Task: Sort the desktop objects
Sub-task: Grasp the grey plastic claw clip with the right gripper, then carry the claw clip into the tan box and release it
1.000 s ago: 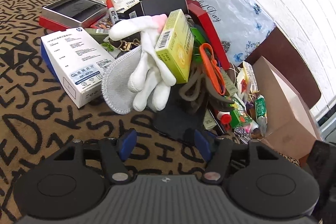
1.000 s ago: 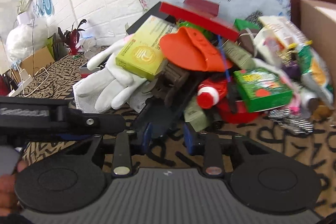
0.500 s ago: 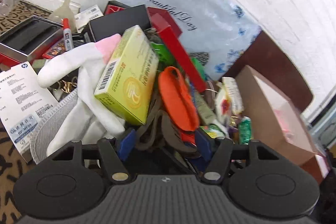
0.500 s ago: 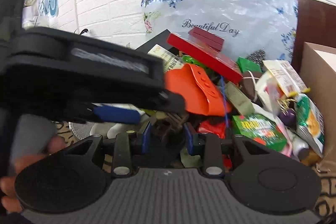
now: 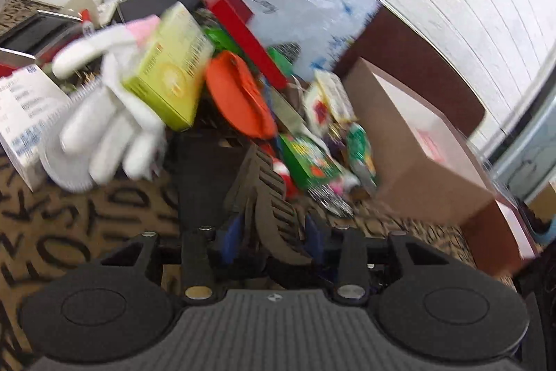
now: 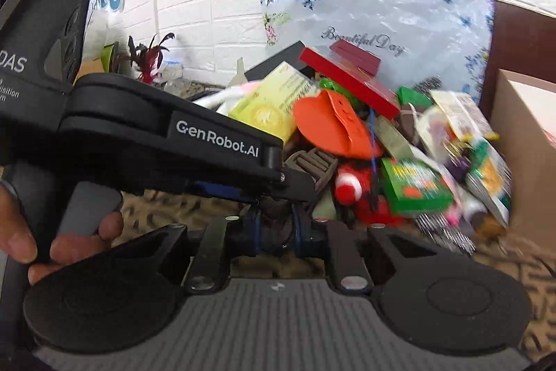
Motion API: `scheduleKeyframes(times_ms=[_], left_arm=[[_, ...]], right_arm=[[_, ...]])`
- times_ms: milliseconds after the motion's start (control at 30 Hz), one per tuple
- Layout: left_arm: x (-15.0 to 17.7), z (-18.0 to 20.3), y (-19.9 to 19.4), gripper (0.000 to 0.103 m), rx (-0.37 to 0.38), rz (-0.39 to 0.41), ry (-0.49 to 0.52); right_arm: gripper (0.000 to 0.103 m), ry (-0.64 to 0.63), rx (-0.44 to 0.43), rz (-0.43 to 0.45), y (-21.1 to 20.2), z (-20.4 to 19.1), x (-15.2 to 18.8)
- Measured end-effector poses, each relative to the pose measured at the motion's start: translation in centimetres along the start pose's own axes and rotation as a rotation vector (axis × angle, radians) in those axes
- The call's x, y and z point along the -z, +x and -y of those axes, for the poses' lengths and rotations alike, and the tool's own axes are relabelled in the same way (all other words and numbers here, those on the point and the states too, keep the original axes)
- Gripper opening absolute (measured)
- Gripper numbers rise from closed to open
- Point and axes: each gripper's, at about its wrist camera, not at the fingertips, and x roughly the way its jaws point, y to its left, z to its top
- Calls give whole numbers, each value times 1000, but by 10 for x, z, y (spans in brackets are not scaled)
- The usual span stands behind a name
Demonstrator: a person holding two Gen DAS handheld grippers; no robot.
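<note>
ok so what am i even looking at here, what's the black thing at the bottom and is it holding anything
No robot: a person holds a two-finger grabber in each hand, each with a camera looking along its fingers. One picture is from the left gripper, the other from the right gripper, where a hand grips the left tool's handle. Both sets of jaws are closing on a dark brown ridged piece. Behind lies a pile: white glove, yellow-green box, orange piece, beside a cardboard box, on letter-patterned cloth.

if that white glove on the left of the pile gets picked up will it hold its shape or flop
Probably flop: the white glove looks like soft fabric, its fingers drooping over the pile's edge. Likely light for its size. Lifting it may tip the yellow-green box, which appears to lean on it.
</note>
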Motion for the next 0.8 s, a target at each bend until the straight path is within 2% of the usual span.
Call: scheduleKeyframes(times_ms=[100, 200, 267, 367, 433, 600, 700, 800], left_arm=[[20, 19, 1, 44, 52, -54, 47], [36, 35, 6, 46, 98, -113, 97], [41, 40, 5, 53, 111, -119, 122], [42, 41, -2, 62, 99, -107, 140], [41, 36, -6, 65, 86, -88, 125], [29, 18, -9, 66, 51, -69, 28], [22, 12, 0, 66, 37, -63, 5], [16, 8, 11, 68, 38, -78, -16]], right_arm=[[16, 63, 6, -13, -27, 12, 20], [16, 119, 54, -27, -47, 24, 41], [20, 140, 111, -36, -54, 30, 52], [32, 193, 177, -44, -60, 39, 62], [33, 201, 169, -26, -65, 41, 63], [39, 117, 111, 38, -73, 25, 53], [44, 75, 72, 46, -70, 16, 47], [46, 36, 71, 39, -57, 5, 41]])
